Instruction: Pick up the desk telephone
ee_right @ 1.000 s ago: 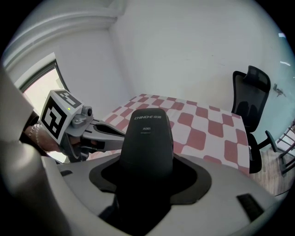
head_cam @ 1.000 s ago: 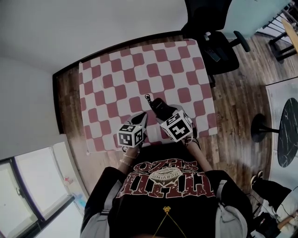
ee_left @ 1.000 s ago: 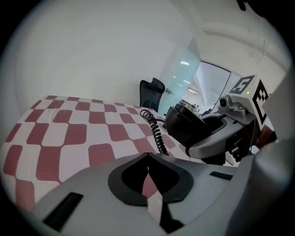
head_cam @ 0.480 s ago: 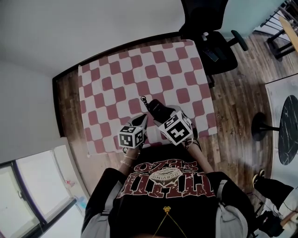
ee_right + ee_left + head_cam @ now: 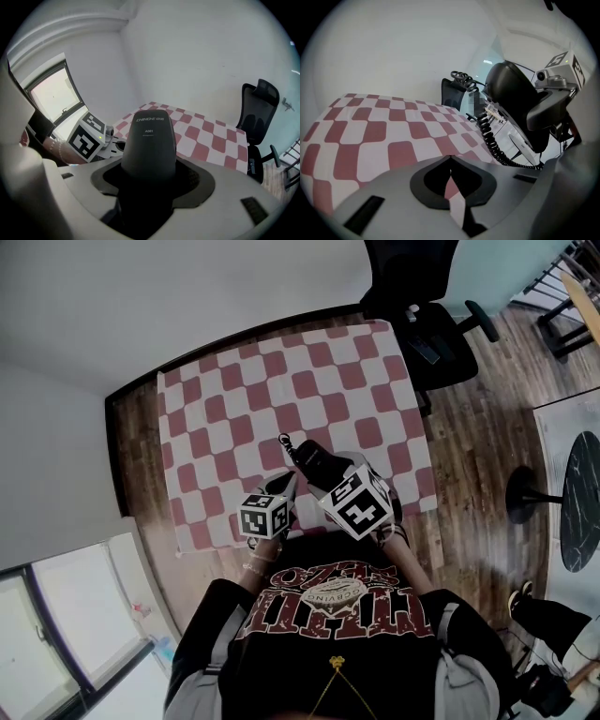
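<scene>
The black telephone handset (image 5: 149, 140) had white print on it. The top line said "CHINO-E", with two small signs after it that were too tiny to read. Below that stood "A061". The person's black shirt (image 5: 328, 601) had big red and white letters on the chest, seen upside down, and those words could not be made out.

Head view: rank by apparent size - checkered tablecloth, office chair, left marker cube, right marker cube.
1. checkered tablecloth
2. office chair
3. right marker cube looks bigger than left marker cube, but it may just sit nearer the camera, so these two stay unranked.
</scene>
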A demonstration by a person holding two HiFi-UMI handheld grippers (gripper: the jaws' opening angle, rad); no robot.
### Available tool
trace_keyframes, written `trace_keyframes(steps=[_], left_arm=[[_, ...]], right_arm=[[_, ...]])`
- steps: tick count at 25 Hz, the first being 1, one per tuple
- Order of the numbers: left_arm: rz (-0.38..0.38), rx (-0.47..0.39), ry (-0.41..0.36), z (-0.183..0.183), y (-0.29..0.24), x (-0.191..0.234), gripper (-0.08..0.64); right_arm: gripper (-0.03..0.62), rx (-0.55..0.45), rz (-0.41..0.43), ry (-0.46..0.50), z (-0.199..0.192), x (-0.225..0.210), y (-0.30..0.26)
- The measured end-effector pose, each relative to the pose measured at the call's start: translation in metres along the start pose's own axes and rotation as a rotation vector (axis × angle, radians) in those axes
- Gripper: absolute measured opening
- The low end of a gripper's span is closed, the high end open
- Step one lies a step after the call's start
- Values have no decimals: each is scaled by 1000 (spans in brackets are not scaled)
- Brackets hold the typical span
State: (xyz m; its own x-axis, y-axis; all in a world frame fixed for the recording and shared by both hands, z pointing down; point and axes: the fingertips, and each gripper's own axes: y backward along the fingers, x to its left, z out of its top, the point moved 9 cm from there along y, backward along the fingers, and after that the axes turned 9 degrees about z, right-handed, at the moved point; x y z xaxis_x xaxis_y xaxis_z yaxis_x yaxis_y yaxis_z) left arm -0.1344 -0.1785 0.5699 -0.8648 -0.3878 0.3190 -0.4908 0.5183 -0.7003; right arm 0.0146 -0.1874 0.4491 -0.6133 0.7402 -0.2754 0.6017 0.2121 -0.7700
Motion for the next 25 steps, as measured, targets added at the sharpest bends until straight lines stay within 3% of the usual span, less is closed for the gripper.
trace_keyframes(steps=[25], left_arm=[[0, 19, -1, -5, -4, 3, 9]], right_arm=[[288, -30, 14, 30, 19, 14, 25]])
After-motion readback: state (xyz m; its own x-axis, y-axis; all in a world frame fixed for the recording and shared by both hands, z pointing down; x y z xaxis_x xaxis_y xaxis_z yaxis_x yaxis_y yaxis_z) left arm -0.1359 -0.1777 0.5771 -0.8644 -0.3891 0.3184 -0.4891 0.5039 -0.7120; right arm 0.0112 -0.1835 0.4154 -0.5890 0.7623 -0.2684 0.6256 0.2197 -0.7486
